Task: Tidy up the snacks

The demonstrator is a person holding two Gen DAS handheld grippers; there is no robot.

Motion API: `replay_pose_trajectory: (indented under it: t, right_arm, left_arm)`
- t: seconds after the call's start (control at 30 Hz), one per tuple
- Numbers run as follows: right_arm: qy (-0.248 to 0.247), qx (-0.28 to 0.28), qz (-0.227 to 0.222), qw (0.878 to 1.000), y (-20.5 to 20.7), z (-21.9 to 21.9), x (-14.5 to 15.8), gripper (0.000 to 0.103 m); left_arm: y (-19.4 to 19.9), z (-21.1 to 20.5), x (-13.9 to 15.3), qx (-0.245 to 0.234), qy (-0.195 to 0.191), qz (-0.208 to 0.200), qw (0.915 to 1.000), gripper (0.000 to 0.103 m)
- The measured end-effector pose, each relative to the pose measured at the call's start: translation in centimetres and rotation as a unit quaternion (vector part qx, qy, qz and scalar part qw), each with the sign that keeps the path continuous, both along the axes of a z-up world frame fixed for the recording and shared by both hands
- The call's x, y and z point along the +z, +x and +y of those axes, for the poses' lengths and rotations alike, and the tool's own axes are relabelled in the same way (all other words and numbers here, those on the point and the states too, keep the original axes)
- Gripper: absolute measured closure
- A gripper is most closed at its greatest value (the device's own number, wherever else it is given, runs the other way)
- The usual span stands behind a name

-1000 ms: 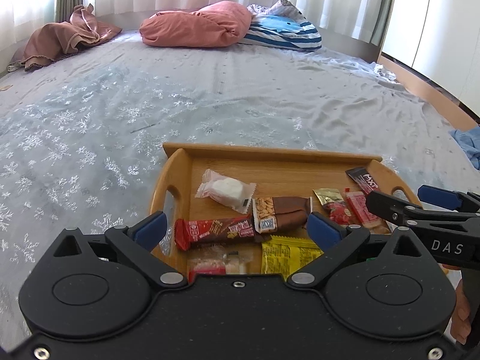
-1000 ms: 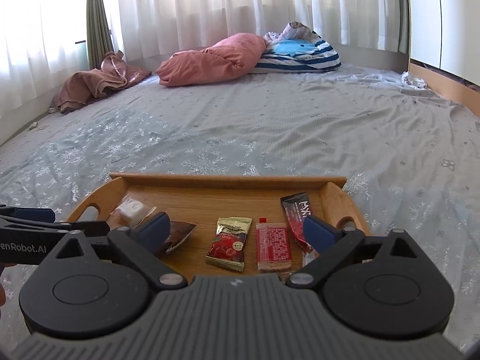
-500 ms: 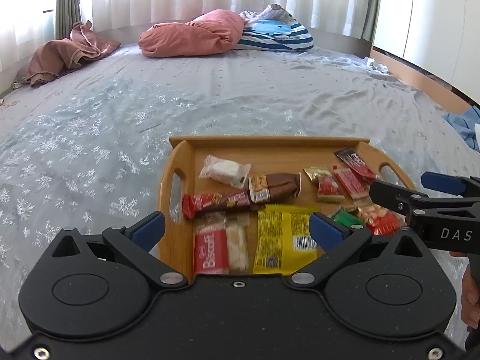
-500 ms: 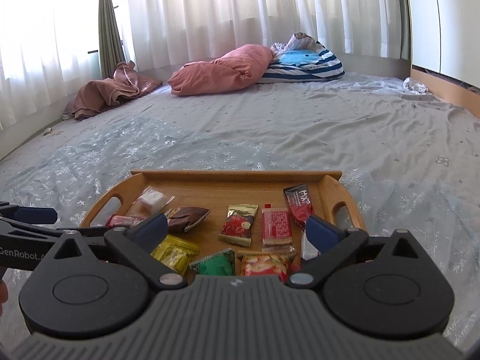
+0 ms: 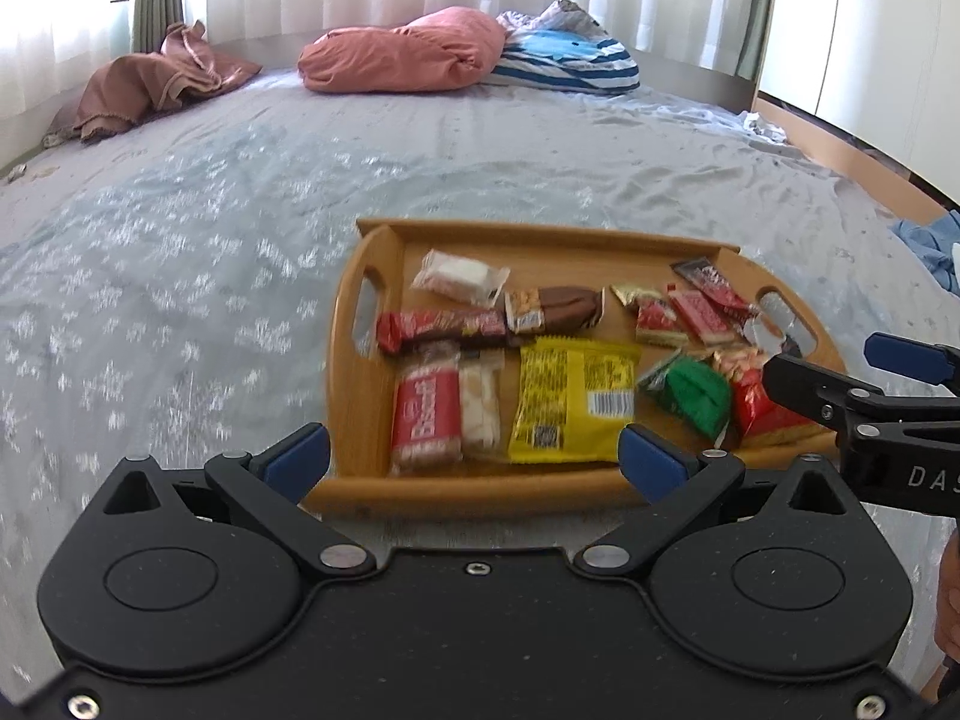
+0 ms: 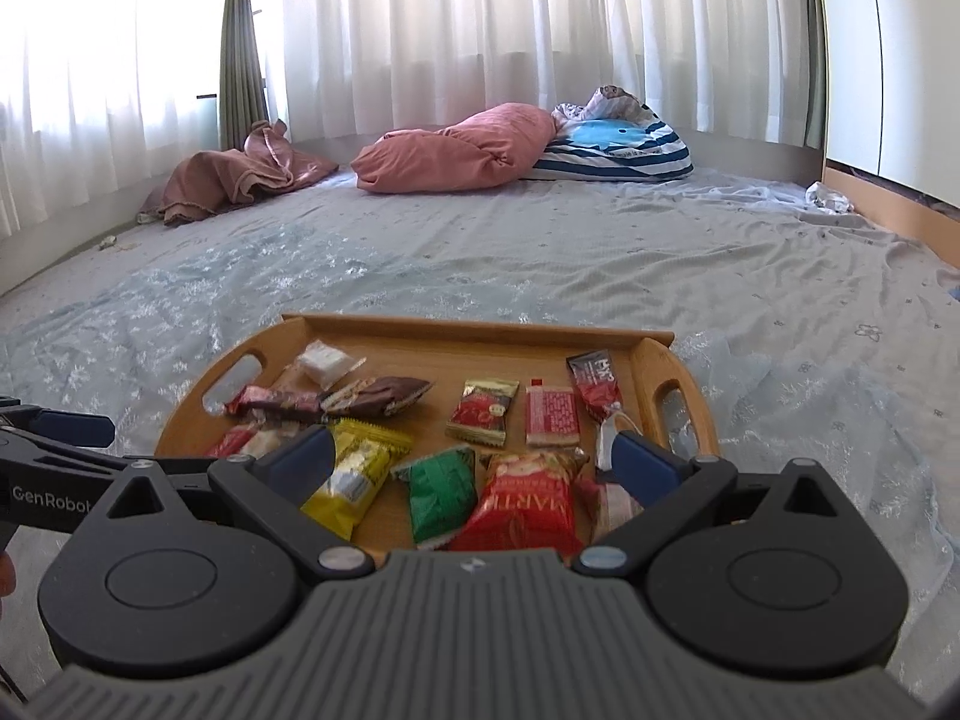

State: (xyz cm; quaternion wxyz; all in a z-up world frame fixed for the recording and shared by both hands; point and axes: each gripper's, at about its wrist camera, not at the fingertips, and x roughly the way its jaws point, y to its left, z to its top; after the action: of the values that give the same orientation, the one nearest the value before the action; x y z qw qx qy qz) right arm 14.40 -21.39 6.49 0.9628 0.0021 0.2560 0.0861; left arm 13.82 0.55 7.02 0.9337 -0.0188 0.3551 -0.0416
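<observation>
A wooden tray [image 5: 360, 324] with handle cut-outs lies on the bed and holds several wrapped snacks: a yellow packet [image 5: 573, 399], a red biscuit pack [image 5: 426, 414], a green packet [image 5: 690, 390], a brown bar [image 5: 555, 309] and a white sweet [image 5: 459, 276]. The tray also shows in the right wrist view [image 6: 636, 363], with a red packet [image 6: 522, 501] nearest. My left gripper [image 5: 474, 462] is open and empty above the tray's near edge. My right gripper [image 6: 471, 462] is open and empty over the tray's near right part.
The bed has a pale blue patterned sheet [image 5: 180, 276]. A pink pillow [image 5: 402, 57], a striped cushion [image 5: 570, 63] and a brown cloth [image 5: 150, 84] lie at the far end. A wooden bed edge [image 5: 840, 150] runs on the right. Curtains hang behind.
Both grippers have pulled back and up from the tray, so more of it shows: the near row of snacks has come into view. Both stay open.
</observation>
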Motion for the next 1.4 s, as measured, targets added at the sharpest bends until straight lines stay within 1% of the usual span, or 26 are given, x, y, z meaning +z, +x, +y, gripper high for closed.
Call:
replay_pose_trajectory:
  t: [0.23,0.43,0.57,0.73,0.87,1.0,1.23,1.4]
  right_arm:
    - [-0.001,-0.005,-0.004,1.000,-1.4,-0.1,-1.5,0.000]
    - [-0.004,-0.010,0.004,1.000,-2.3,-0.3,-3.0,0.000]
    - [0.000,-0.027,0.013,1.000,-2.5,-0.7,-4.3,0.000]
    - [-0.015,-0.038,0.026,0.999,-2.1,-0.9,-6.1,0.000]
    - [-0.003,-0.033,0.044,0.998,-1.7,-1.0,-7.0,0.000]
    - [0.005,-0.038,0.072,0.997,-0.9,-1.1,-7.9,0.000]
    - [-0.028,-0.044,0.073,0.996,-0.6,-0.2,-8.3,0.000]
    - [-0.035,-0.046,0.069,0.996,-0.6,0.0,-8.4,0.000]
  left_arm:
    - [-0.9,0.1,-1.8,0.012,0.013,0.004,0.9998,0.001]
    - [-1.4,-0.1,-3.4,0.013,0.016,0.012,0.9997,0.001]
    - [-1.5,-0.5,-4.4,0.014,0.022,0.014,0.9996,0.001]
    - [-1.3,-0.7,-5.7,0.019,0.026,0.020,0.9993,0.000]
    - [-1.4,-1.0,-6.3,0.017,0.039,0.007,0.9991,0.000]
    - [-1.4,-1.2,-6.8,0.015,0.037,-0.003,0.9992,0.000]
    - [-1.3,-1.3,-7.3,0.011,0.034,-0.012,0.9993,0.000]
    - [-1.4,-1.3,-7.5,0.010,0.032,-0.015,0.9993,0.000]
